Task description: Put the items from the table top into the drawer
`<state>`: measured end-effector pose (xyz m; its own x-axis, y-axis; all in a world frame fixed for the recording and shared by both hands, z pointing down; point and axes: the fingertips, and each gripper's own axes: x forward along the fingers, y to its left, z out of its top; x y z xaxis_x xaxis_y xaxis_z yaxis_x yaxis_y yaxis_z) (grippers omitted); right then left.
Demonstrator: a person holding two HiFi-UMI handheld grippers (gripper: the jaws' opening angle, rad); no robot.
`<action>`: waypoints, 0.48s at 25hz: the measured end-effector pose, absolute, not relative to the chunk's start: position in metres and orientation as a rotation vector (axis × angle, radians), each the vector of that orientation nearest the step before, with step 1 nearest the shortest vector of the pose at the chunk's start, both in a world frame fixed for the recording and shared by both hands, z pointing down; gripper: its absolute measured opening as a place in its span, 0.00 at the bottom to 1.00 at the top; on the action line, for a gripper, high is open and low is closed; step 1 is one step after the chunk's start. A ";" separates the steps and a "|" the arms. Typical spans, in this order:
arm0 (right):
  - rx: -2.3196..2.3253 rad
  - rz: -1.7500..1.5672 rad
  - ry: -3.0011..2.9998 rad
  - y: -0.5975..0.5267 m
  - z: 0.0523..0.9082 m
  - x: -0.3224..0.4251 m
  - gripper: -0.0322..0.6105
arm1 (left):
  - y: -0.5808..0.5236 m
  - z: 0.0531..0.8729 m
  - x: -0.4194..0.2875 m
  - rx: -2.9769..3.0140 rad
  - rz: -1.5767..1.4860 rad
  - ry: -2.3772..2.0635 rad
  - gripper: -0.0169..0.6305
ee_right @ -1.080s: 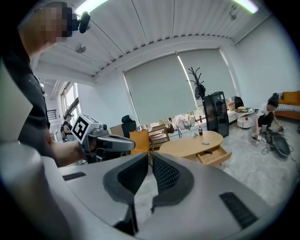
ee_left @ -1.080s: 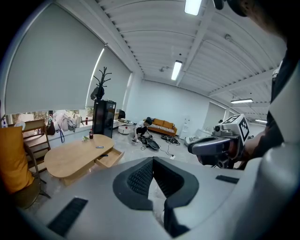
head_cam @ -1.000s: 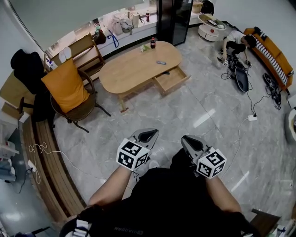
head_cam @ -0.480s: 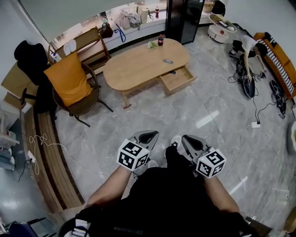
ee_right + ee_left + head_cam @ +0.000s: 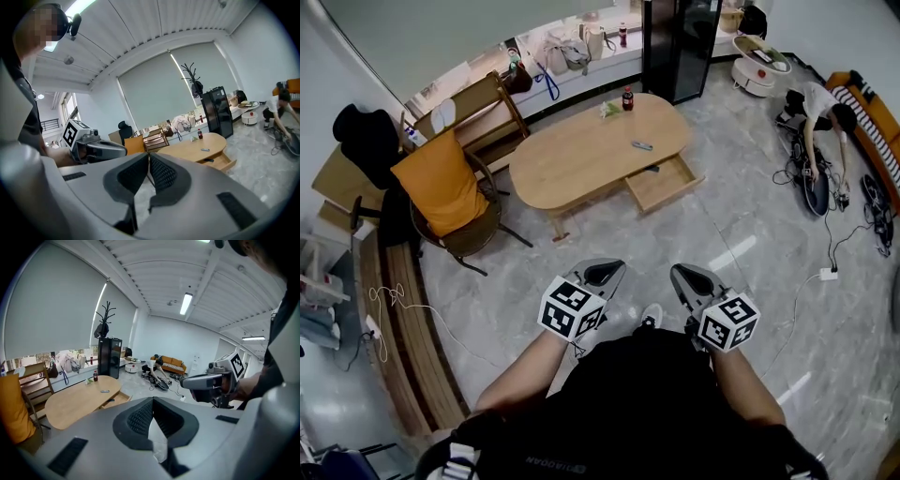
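The oval wooden table (image 5: pixel 581 155) stands far ahead across the floor, its drawer (image 5: pixel 664 184) pulled open on the near right side. On the top are a dark bottle with a red cap (image 5: pixel 627 98), a small green item (image 5: pixel 611 110) and a dark remote (image 5: pixel 642 145). My left gripper (image 5: pixel 602 274) and right gripper (image 5: pixel 686 278) are held side by side near my body, well short of the table. Both are shut and empty. In the left gripper view the jaw tips meet (image 5: pixel 152 399); the right gripper's (image 5: pixel 148 155) do the same.
A chair with an orange cushion (image 5: pixel 441 183) and a wooden chair (image 5: pixel 478 98) stand left of the table. A black cabinet (image 5: pixel 680 42) stands behind it. At right a person (image 5: pixel 820 103) bends over gear, with cables (image 5: pixel 830 272) on the floor. A wooden ledge (image 5: pixel 398 328) runs along the left.
The view has shifted as I walk, and both grippers have been carried along, still shut. The table sits slightly lower and further right in the head view. The person at right has changed posture.
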<state>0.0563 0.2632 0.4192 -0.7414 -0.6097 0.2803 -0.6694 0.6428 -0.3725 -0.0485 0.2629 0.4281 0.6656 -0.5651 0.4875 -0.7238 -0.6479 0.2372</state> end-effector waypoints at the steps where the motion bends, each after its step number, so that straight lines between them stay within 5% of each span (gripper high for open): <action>1: 1.060 0.698 -2.731 0.251 0.419 0.062 0.06 | 0.251 0.426 -0.043 2.465 0.523 -1.018 0.03; 12: 0.981 0.689 -2.746 0.164 0.434 0.110 0.06 | 0.178 0.447 0.002 2.388 0.586 -1.073 0.03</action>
<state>0.1105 0.1635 0.4338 -0.7764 -0.5634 0.2825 -0.6300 0.6817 -0.3720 0.0019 0.1778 0.4470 0.6058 -0.5786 0.5462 -0.7722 -0.5929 0.2284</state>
